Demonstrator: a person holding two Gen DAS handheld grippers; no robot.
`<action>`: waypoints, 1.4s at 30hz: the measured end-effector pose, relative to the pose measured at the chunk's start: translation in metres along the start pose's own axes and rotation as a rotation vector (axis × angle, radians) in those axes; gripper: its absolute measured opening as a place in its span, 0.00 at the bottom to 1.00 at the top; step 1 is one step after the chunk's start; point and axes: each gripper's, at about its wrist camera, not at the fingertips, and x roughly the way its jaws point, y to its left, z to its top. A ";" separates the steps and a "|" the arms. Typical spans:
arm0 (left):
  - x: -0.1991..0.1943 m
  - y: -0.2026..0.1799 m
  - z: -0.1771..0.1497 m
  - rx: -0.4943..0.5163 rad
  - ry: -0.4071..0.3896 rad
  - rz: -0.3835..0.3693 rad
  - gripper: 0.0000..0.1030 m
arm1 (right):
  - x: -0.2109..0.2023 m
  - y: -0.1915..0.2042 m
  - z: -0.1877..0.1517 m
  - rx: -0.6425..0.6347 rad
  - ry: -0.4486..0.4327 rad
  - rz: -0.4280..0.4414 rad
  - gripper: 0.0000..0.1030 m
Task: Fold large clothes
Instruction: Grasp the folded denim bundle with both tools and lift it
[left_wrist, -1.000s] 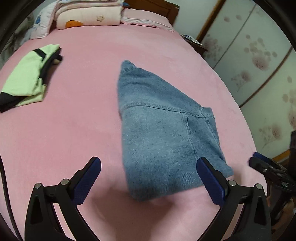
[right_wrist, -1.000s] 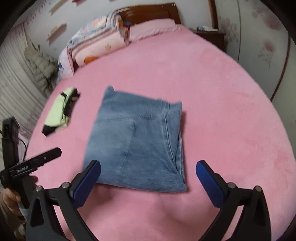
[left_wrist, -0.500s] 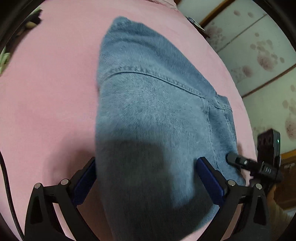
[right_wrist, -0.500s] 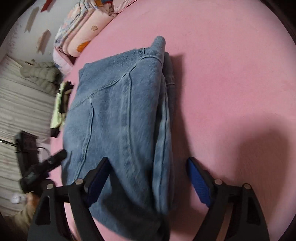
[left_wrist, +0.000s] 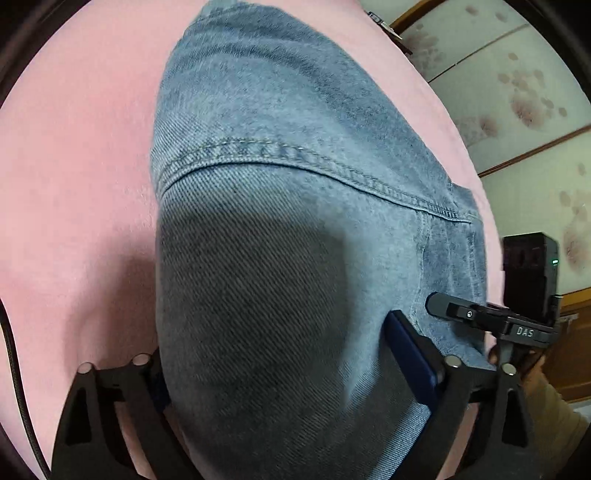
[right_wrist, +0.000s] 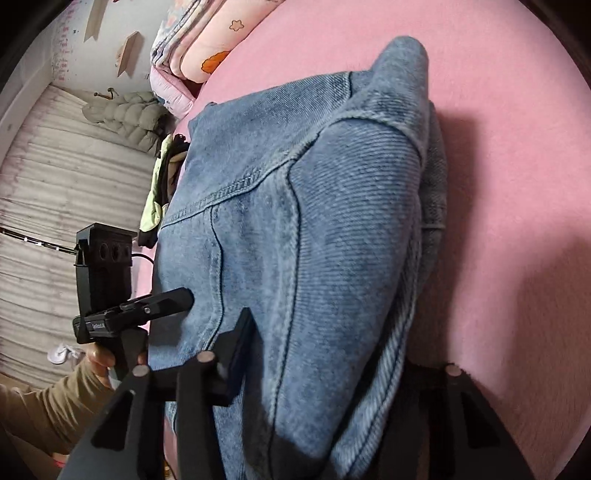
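Left wrist view: both grippers' fingers (left_wrist: 406, 350) straddle the folded denim garment (left_wrist: 295, 184) on the pink bed (left_wrist: 74, 166), spread apart.

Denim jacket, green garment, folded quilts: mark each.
denim jacket (left_wrist: 295, 122), left wrist view, upper panel above the stitched seam.
green garment (right_wrist: 153, 210), right wrist view, pale green fold left of the denim.
folded quilts (right_wrist: 207, 40), right wrist view, cream layer with orange print.

Both wrist views sit very close over the folded denim (left_wrist: 295, 221), facing across the bed (right_wrist: 517, 184); each shows the other gripper.
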 end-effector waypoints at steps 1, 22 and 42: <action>-0.004 -0.005 -0.003 0.004 -0.025 0.017 0.78 | -0.001 0.005 -0.001 -0.005 -0.011 -0.025 0.36; -0.260 0.052 -0.118 0.018 -0.067 0.140 0.45 | -0.018 0.255 -0.123 -0.099 0.016 -0.071 0.19; -0.386 0.372 0.177 0.069 -0.292 0.222 0.47 | 0.243 0.496 0.172 -0.260 -0.098 0.070 0.19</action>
